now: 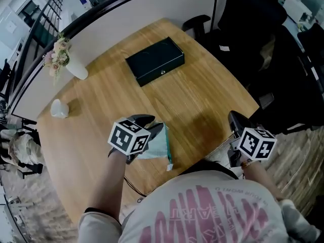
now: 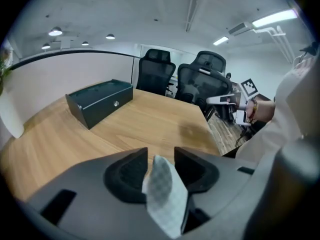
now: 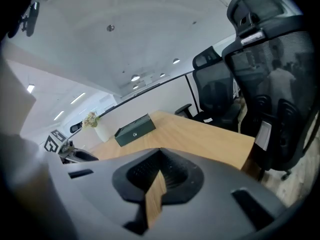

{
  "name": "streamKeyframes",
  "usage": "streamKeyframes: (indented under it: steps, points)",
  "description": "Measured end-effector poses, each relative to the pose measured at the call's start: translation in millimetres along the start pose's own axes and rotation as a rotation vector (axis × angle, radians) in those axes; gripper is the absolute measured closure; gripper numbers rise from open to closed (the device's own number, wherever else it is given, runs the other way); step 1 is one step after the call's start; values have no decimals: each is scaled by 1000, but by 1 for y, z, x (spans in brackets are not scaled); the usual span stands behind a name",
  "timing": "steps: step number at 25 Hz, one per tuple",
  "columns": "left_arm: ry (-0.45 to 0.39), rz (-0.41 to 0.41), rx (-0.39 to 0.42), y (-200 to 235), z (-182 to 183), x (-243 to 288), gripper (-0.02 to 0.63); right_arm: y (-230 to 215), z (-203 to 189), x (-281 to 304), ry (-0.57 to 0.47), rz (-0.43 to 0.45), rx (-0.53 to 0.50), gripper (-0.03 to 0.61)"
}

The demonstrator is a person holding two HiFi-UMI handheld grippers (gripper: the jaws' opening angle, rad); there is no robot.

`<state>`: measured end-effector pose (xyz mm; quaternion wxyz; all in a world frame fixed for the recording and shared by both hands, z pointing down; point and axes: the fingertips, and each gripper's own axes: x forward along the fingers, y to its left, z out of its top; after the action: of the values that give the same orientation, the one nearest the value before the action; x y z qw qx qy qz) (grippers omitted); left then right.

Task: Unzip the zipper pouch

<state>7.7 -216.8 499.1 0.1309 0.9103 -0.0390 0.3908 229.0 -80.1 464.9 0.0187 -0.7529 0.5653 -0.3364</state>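
The zipper pouch [image 1: 158,146], pale teal with a fine check, lies near the front edge of the wooden table [image 1: 202,100]. My left gripper [image 1: 151,125] is over its left end. In the left gripper view the jaws [image 2: 161,154] stand apart with a fold of the pouch's cloth [image 2: 165,194] rising between them; there is a gap beside the cloth, so the pads do not press it. My right gripper [image 1: 234,119] hovers off the table's right corner, away from the pouch. Its jaws [image 3: 160,153] meet at the tips with nothing in them.
A black box [image 1: 155,61] lies at the far middle of the table. A white vase with flowers [image 1: 76,67] and a small white object [image 1: 59,108] stand at the left. Black office chairs [image 1: 238,14] crowd the right side.
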Motion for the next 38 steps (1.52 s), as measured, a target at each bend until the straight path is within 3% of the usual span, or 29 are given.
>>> streamKeyframes:
  steps: [3, 7, 10, 14, 18, 22, 29, 33, 38]
  points:
    - [41, -20, 23, -2, -8, 14, 385, -3, -2, -7, -4, -20, 2, 583]
    - [110, -57, 47, -7, -21, 32, 382, -9, -5, -12, 2, -39, 14, 581]
    - [134, -62, 55, -10, -26, 39, 426, -9, -5, -13, 4, -43, 10, 581]
    - [130, -43, 54, -9, -28, 42, 543, -6, -5, -11, 9, -39, 12, 581]
    - [78, -48, 14, -12, -27, 35, 578, 3, -3, -8, 10, -20, 4, 581]
    - [-67, -76, -67, -18, -14, 6, 595, 25, 1, -1, 18, 41, -7, 583]
    - [-446, -115, -199, -25, 21, -73, 598, 98, 0, 22, 81, 240, -51, 582]
    - [-656, -64, -149, -37, 41, -123, 600, 157, -4, 26, 152, 430, -13, 581]
    - [-821, 51, -93, -42, 51, -172, 600, 224, -3, 26, 233, 654, 23, 581]
